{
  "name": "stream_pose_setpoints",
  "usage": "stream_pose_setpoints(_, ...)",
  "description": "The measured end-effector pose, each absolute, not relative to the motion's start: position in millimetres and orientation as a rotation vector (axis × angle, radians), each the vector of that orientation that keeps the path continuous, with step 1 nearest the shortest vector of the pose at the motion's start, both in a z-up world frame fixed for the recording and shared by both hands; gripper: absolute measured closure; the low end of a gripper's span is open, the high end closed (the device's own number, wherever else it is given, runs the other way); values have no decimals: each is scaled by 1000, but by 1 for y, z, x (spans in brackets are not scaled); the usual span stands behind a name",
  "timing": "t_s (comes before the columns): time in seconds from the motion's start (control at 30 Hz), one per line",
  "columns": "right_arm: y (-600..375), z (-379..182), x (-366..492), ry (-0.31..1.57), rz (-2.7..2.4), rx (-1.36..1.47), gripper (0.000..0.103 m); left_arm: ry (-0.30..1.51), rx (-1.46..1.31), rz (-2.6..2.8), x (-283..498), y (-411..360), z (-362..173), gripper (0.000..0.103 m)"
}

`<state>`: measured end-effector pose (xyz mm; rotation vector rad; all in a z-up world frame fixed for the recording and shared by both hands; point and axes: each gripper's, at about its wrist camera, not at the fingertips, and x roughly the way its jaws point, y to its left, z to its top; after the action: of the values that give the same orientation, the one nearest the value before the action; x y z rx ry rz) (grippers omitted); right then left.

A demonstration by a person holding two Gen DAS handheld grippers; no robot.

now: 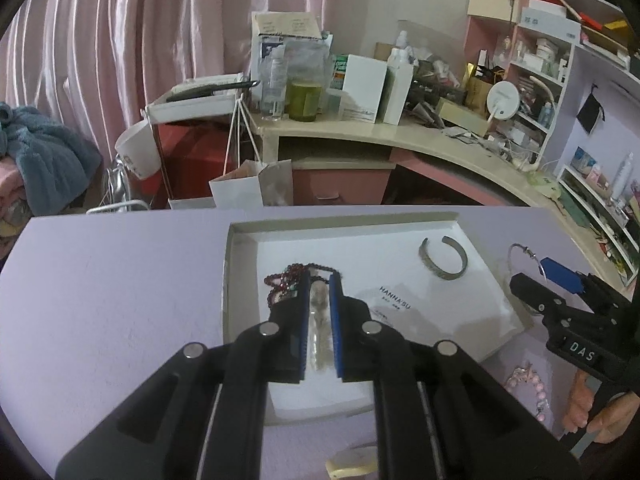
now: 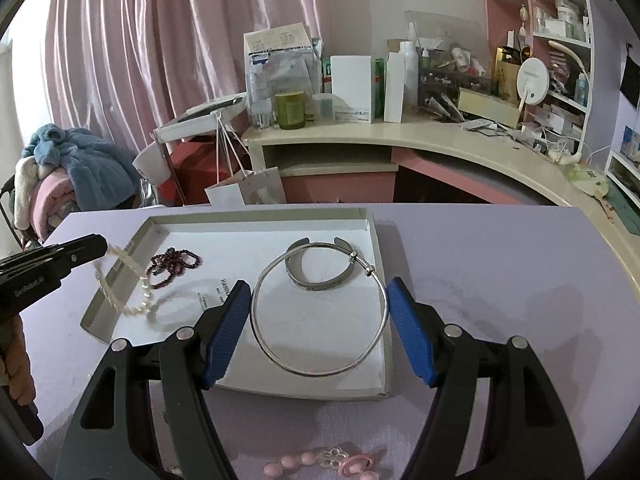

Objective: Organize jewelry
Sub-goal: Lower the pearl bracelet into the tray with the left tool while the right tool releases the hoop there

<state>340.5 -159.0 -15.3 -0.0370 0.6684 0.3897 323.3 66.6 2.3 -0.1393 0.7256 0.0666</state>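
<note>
A shallow white box tray (image 2: 370,236) (image 1: 240,226) lies on the lilac table. In it are a dark red bead bracelet (image 2: 174,266) (image 1: 280,280) and a silver cuff bangle (image 2: 320,284) (image 1: 444,258). My left gripper (image 1: 320,280) (image 2: 102,245) is shut on a pearl bracelet (image 2: 128,288) (image 1: 320,320), which hangs over the tray's left part. My right gripper (image 2: 318,294) (image 1: 532,270) stands wide, its pads against both sides of a thin silver hoop bangle (image 2: 320,316) (image 1: 520,250), held above the tray's right part.
A pink bead bracelet (image 2: 320,462) (image 1: 528,384) lies on the table in front of the tray. Behind the table stand a cluttered cream desk (image 2: 400,132), pink shelves (image 2: 560,40), a paper bag (image 2: 248,190) and pink curtains.
</note>
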Motion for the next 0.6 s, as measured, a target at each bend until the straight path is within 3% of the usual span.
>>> stream_pose_setpoints(0.03, -159, -16, 340, 670, 389, -41, 31, 722, -138, 69, 322, 67, 2, 75)
stream_pose_setpoints(0.1, -158, -17, 341, 673, 388, -47, 31, 704, -132, 82, 316, 69, 4, 67)
stream_pose_setpoints(0.6, -135, -43, 372, 807, 367, -71, 31, 603, -150, 121, 270, 89, 38, 52)
